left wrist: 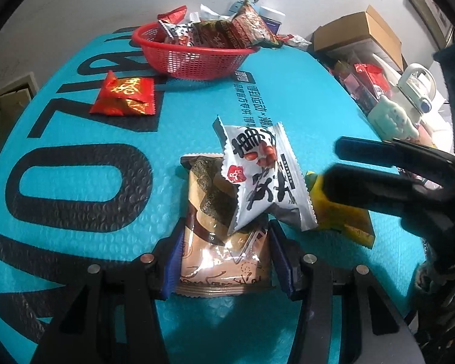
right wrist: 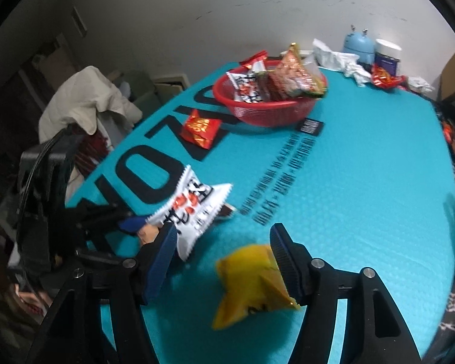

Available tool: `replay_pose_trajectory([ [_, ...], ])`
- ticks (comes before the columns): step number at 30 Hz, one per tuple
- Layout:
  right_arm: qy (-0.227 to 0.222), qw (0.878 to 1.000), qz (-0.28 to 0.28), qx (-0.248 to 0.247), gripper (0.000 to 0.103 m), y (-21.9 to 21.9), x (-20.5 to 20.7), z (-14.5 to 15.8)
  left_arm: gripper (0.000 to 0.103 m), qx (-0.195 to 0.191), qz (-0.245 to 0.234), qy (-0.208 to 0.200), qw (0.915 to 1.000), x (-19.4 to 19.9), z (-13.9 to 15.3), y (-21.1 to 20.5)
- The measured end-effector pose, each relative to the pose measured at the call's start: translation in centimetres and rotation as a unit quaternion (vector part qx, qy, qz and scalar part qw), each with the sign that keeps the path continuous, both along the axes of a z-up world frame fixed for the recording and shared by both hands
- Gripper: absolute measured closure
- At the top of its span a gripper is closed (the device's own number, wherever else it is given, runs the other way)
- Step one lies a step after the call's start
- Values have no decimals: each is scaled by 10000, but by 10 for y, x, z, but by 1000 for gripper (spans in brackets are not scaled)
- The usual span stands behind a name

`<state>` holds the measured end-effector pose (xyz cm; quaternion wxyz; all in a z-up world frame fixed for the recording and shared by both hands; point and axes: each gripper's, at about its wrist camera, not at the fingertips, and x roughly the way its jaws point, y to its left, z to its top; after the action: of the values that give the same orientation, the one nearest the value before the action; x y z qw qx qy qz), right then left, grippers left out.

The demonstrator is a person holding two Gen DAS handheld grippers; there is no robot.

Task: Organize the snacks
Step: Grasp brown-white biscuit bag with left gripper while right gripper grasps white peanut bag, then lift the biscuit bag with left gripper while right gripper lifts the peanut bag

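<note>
A brown seaweed snack packet point(left wrist: 224, 242) sits between the blue pads of my left gripper point(left wrist: 226, 227), which is shut on its sides. A white packet with black characters point(left wrist: 264, 176) point(right wrist: 194, 209) rests tilted on top of it. To the right, a yellow packet point(left wrist: 342, 218) point(right wrist: 251, 282) lies on the teal mat point(left wrist: 303, 97). My right gripper point(right wrist: 223, 229) point(left wrist: 332, 162) hovers over it, open; the packet is near the right finger only. A red packet with gold print point(left wrist: 124, 97) lies in front of the red basket point(left wrist: 194, 51), which holds several snacks.
At the back of the table stand a blue bottle point(right wrist: 359, 45), a dark jar point(right wrist: 386, 56), crumpled white wrappers and more red packets point(right wrist: 385, 79). A cardboard box point(left wrist: 358, 30) and clutter line the right edge. A white cloth point(right wrist: 85, 100) hangs off to the left.
</note>
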<state>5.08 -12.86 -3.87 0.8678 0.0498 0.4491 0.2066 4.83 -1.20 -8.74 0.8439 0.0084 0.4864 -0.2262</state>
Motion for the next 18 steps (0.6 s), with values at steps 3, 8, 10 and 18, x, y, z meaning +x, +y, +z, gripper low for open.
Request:
replay_pose_trajectory([
  [3,121,9997,108,199,39,14,11,-5,53,31,67,-10,10000,0,0,7],
  [8,259,9990,235,274,39,34,26,-14,53,-72,134,31,9999,-1,0,17],
  [10,296,9982,364,363,39,41,29,-19,53,-79,129,30,9999,-2,0,18],
  [18,35,9985,367,407,75,40,19,-15,53,-43,176,5,9998,-1,1,18],
])
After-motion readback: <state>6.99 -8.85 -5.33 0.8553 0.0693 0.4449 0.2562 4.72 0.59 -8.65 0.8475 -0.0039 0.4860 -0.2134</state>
